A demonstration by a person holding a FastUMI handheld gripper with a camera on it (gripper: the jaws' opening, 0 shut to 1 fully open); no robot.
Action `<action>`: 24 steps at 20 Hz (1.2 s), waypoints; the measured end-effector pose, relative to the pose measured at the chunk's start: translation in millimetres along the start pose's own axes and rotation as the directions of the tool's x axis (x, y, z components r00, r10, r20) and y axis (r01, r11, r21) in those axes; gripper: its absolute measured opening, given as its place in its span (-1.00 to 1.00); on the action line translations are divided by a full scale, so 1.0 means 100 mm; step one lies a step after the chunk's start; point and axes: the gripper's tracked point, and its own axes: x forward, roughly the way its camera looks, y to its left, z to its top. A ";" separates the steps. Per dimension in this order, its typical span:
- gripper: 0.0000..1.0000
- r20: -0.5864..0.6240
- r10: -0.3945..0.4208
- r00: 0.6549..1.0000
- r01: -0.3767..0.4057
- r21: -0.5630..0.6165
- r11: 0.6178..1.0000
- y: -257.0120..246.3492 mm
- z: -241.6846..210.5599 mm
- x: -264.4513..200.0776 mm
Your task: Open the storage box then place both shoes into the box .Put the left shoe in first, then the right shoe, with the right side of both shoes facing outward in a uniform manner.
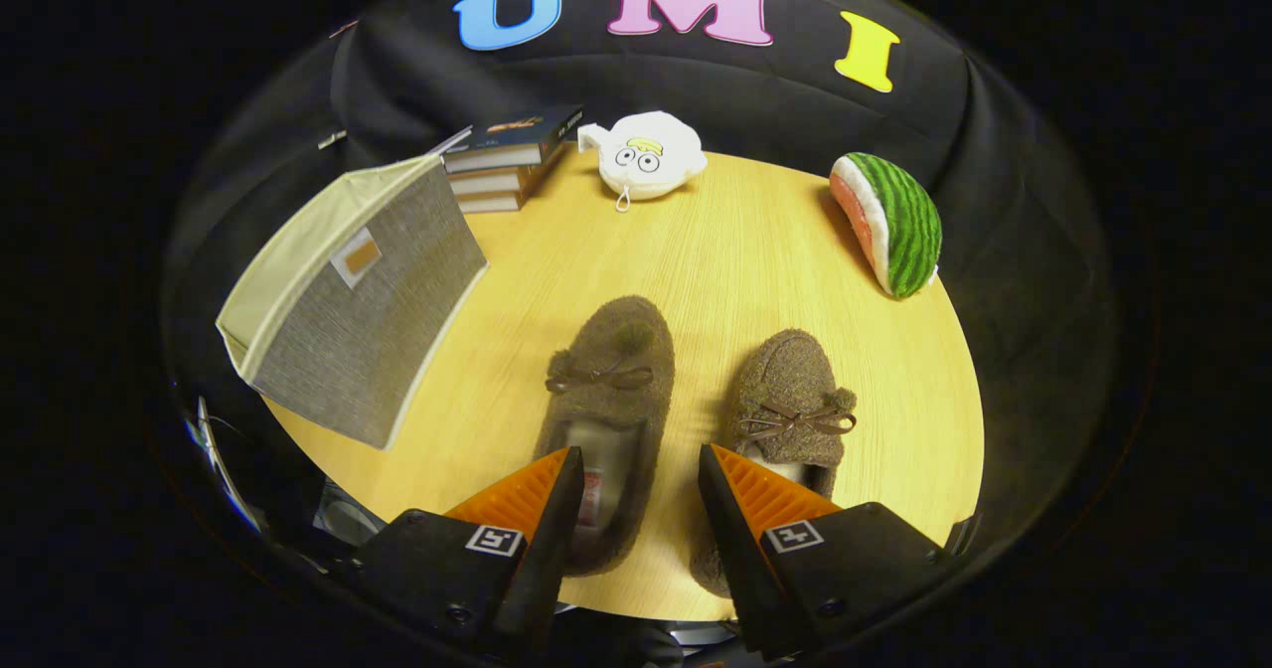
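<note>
Gripper view: the gripper hangs over the near edge of the round wooden table, and its fingers stand apart, holding nothing. Between them lies bare tabletop plus the inner edge of the left slipper.

Right there ahead of the fingers, two fuzzy brown slippers sit side by side, toes pointing away from the camera. The left slipper lies just ahead of the left finger, its heel opening tucked partly behind that fingertip; a small bow and a pompom show on its top. The right slipper sits just beside it, apart by a narrow strip of wood, with its heel hidden behind the right finger and its bow pointing off to the right.

Off to the left, well apart from the slippers, stands the box, a grey fabric bin with a pale lining and a small tag on its front wall. It looks tilted in this lens, and its top edge shows an open mouth facing up and left; its inside cannot be seen.

Beyond the box, a stack of books rests at the far edge of the table. Next to it, a white plush toy with cartoon eyes. Far right, a plush watermelon slice sits near the rim.
</note>
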 end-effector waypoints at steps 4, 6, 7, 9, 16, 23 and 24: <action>0.36 -0.037 -0.040 0.999 0.039 -0.026 0.999 -0.03 -0.08 0.28; 0.13 -0.036 -0.047 0.998 0.047 0.006 0.999 -0.03 -0.03 0.40; 0.06 -0.029 -0.056 0.998 0.057 0.029 0.998 -0.04 0.01 0.43; -0.12 -0.021 -0.079 0.997 0.081 0.069 0.994 -0.08 0.09 0.51; -0.78 -0.058 -0.105 0.993 0.115 0.208 0.971 -0.09 0.13 0.48; -0.85 0.019 -0.073 0.997 0.063 0.321 0.945 0.09 0.63 -0.01; -0.85 0.031 -0.063 0.998 0.049 0.332 0.942 0.16 0.76 -0.10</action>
